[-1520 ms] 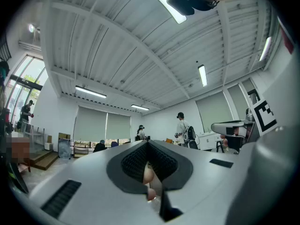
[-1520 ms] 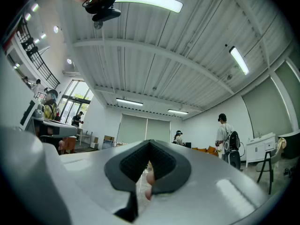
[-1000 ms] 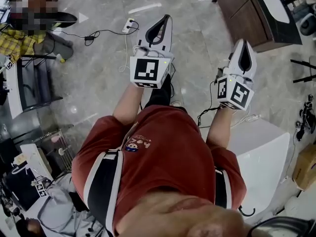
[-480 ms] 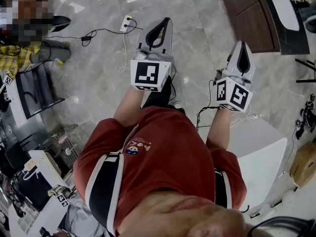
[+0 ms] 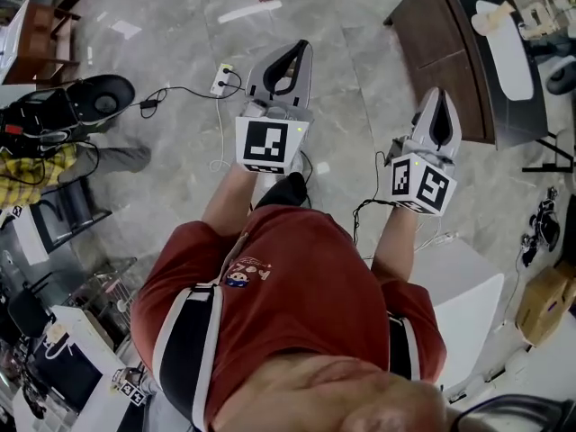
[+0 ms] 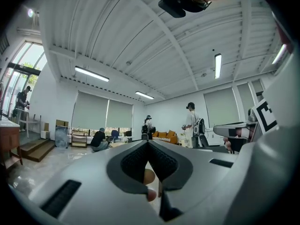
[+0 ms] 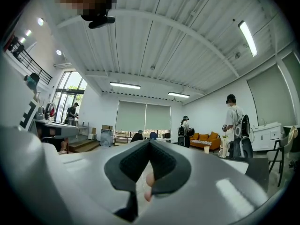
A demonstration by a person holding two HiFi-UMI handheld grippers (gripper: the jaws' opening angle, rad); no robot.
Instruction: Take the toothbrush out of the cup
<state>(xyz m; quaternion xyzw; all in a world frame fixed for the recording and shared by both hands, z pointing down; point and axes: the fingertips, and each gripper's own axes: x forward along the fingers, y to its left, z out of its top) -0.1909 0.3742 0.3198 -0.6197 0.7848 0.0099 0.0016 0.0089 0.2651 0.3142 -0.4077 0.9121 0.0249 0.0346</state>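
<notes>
Grey marbled floor (image 5: 171, 165) with white power strip (image 5: 221, 78) and black cable (image 5: 184, 89)

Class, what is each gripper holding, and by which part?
Nothing: the left gripper and the right gripper are both shut, with nothing between their jaws.

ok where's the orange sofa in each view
Head view: not in it.
Left gripper view: orange sofa near centre, against the far wall.
Right gripper view: orange sofa right of centre, against the far wall.
Shared landmark: the roller blinds left of it.
</notes>
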